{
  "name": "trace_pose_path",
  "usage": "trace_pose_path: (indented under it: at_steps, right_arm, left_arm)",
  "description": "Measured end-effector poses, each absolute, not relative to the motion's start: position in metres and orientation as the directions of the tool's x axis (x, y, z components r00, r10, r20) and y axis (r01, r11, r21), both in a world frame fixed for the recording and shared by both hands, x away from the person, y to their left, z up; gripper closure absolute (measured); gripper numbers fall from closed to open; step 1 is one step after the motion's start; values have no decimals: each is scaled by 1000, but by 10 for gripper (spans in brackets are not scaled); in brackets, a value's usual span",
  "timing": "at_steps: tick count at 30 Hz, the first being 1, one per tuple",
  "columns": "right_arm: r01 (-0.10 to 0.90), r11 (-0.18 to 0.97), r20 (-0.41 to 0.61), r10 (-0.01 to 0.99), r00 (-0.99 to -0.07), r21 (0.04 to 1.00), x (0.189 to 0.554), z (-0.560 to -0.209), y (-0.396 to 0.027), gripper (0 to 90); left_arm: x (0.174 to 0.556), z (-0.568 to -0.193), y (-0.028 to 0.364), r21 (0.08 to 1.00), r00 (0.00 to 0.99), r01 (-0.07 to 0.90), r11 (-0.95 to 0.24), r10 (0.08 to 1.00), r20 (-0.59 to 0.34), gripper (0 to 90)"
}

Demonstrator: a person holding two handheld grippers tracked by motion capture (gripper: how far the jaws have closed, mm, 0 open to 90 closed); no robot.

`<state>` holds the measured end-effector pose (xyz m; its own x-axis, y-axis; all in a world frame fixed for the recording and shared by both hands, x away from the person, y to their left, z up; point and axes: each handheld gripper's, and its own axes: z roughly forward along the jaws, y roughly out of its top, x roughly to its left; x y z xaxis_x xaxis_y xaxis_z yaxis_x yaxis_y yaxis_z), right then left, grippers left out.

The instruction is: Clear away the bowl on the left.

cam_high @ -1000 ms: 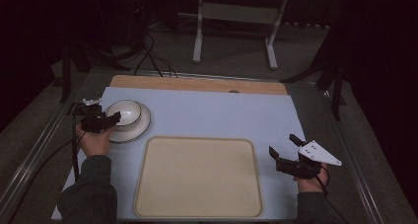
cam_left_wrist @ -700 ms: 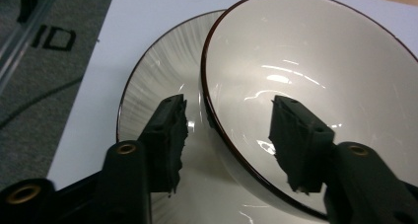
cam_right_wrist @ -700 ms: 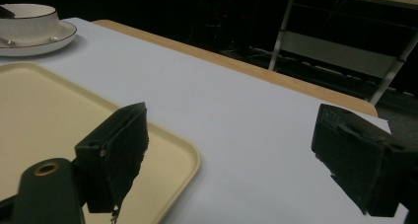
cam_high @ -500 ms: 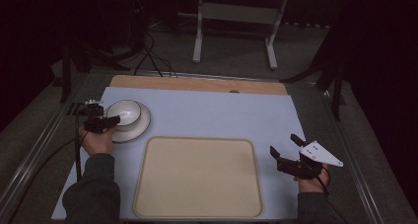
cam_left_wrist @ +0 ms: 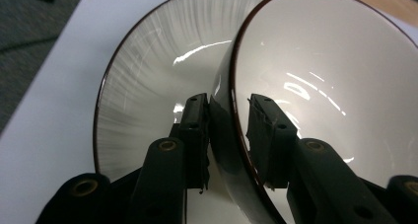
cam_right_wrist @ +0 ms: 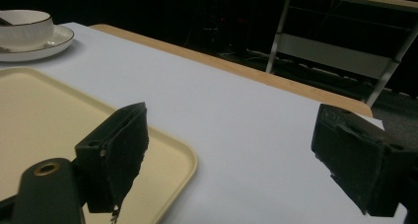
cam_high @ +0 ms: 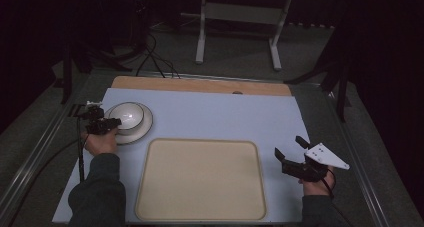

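Note:
A white bowl (cam_high: 126, 114) with a dark rim stands on a white saucer plate (cam_high: 145, 125) at the table's left. My left gripper (cam_high: 112, 122) reaches the bowl from its near-left side. In the left gripper view the bowl (cam_left_wrist: 320, 76) has its wall between the jaws, one pad on the outside over the plate (cam_left_wrist: 143, 86) and one inside. The jaws have just been closing and now grip that wall. My right gripper (cam_high: 287, 145) hovers open at the right, with nothing between its fingers (cam_right_wrist: 118, 150).
A cream tray (cam_high: 200, 182) lies bare at the front middle of the pale mat (cam_high: 225, 117). A wooden strip (cam_high: 200, 84) runs along the far edge. A metal stand (cam_high: 237, 17) and cables (cam_high: 150, 57) lie on the floor beyond.
The left hand has edged toward the bowl and its jaws have closed onto the bowl's wall. The right hand has stayed put.

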<state>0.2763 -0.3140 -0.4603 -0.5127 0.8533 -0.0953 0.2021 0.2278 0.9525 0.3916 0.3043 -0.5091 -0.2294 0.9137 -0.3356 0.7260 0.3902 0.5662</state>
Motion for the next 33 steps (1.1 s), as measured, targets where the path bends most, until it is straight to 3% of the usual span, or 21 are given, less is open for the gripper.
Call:
trace_pose_path:
  at_steps: [7,33]
  right_arm:
    - [204,229,-95,853,-513,952,276,-460,-314,139]
    - [206,223,-90,855,-510,953,276,-461,-314,140]
  left_arm:
    - [390,-510,307,538,-246,714,448,880,-406,793]
    - [374,-497,308,556,-174,674,487,835,-522,798]
